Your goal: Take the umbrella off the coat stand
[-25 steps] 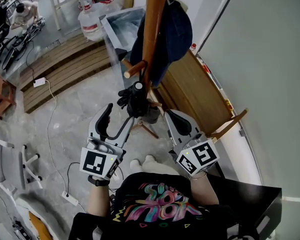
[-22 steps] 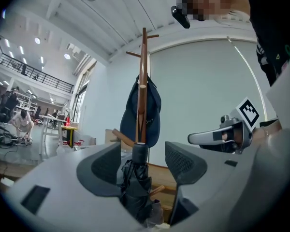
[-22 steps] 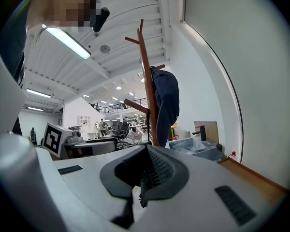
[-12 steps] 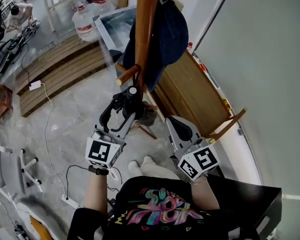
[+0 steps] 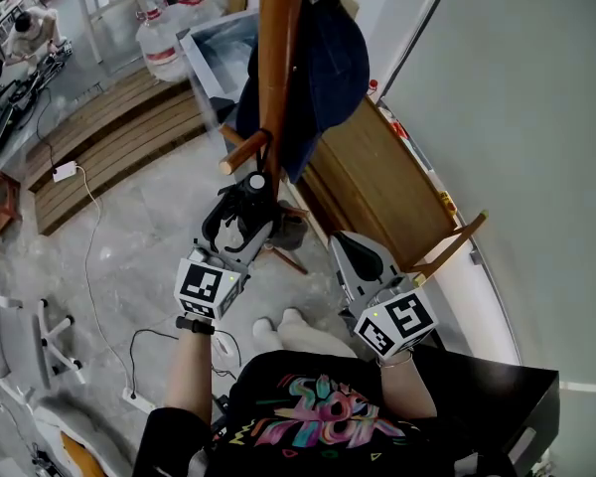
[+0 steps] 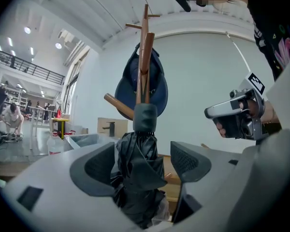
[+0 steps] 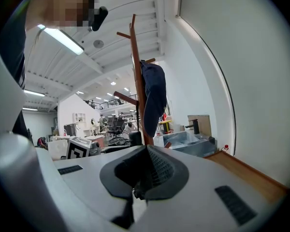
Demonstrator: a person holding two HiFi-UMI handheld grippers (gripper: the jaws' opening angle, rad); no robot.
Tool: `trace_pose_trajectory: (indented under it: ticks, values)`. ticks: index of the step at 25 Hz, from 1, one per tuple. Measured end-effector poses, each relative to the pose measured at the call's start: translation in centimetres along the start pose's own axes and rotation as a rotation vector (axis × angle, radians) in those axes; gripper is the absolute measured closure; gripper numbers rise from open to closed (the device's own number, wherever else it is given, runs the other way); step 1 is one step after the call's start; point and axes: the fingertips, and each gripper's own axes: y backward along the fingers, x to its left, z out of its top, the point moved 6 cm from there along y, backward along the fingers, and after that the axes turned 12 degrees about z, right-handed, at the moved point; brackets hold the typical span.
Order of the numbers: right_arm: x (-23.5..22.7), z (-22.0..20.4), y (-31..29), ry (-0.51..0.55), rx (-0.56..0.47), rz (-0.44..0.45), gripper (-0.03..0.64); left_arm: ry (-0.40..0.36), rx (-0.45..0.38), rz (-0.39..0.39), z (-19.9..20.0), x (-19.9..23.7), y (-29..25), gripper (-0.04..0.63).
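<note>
Black folded fabric umbrella (image 6: 137, 175) hung beside the brown wooden coat stand (image 5: 274, 68), between my left gripper's (image 5: 240, 215) jaws, which had just been opening and stood wide, not pressing it. Right of the stand, my right gripper (image 5: 350, 246) was closed, empty.

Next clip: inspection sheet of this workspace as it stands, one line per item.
Surface: grey stone floor.
Job's things: black umbrella hangs at a low peg of the stand, not yet off.
Clutter: navy cloth on the stand.
Grippers: left gripper open, jaws just been opening, umbrella between them, not pressed; right gripper shut, empty.
Cables: white cable across the floor.
Surroundings: water jugs, pallets, chair, wall.
</note>
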Motion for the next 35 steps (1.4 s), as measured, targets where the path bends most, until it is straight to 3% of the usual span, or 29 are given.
trace_pose_trajectory:
  ticks: [15, 26, 30, 35]
  values:
    - [-0.5, -0.5, 0.0, -0.013, 0.012, -0.014, 0.601, -0.100, 0.055, -0.012, -2.5, -0.2, -3.7, 0.258]
    - [-0.5, -0.4, 0.3, -0.008, 0.016, -0.023, 0.601, -0.113, 0.074, -0.010, -2.7, 0.1, -4.5, 0.261]
    - [-0.2, -0.4, 0.2, -0.007, 0.014, -0.021, 0.601, -0.115, 0.066, 0.004, -2.5, 0.2, -4.1, 0.321]
    - [-0.1, -0.4, 0.1, -0.006, 0.011, -0.023, 0.601, -0.107, 0.066, -0.008, -2.2, 0.0, -3.9, 0.336]
